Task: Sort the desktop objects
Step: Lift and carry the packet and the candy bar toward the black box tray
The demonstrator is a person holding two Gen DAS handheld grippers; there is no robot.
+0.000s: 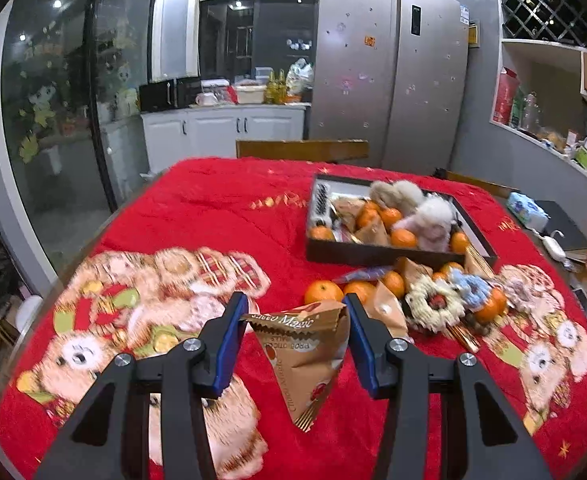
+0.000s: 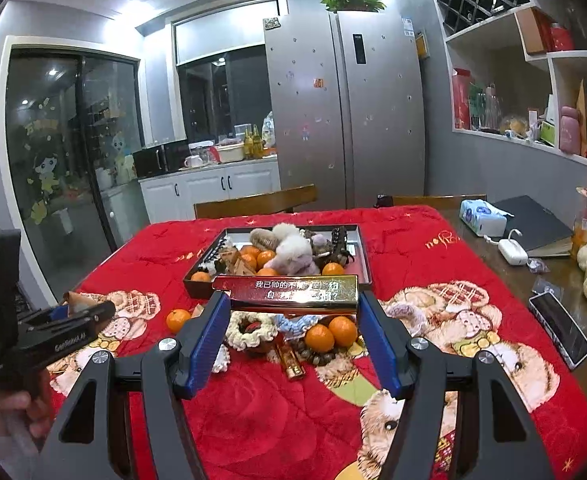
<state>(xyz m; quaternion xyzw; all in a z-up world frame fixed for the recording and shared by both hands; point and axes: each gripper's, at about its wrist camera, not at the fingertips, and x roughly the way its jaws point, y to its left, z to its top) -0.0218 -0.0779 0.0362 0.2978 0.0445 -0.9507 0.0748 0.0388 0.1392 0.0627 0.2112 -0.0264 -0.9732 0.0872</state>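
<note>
A brown snack packet [image 1: 307, 354] is held between the left gripper [image 1: 295, 320] fingers and a gold bar [image 2: 291, 294] between the right gripper [image 2: 293, 308] fingers, both raised above the bench, so carriage to the dark tray [image 2: 363, 256] and release there appear to be called for next.

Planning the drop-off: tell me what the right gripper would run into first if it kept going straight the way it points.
The right gripper, shut on the gold bar, points at the dark tray of oranges and plush toys. Its near wall probably comes first, though depth is unclear.
</note>
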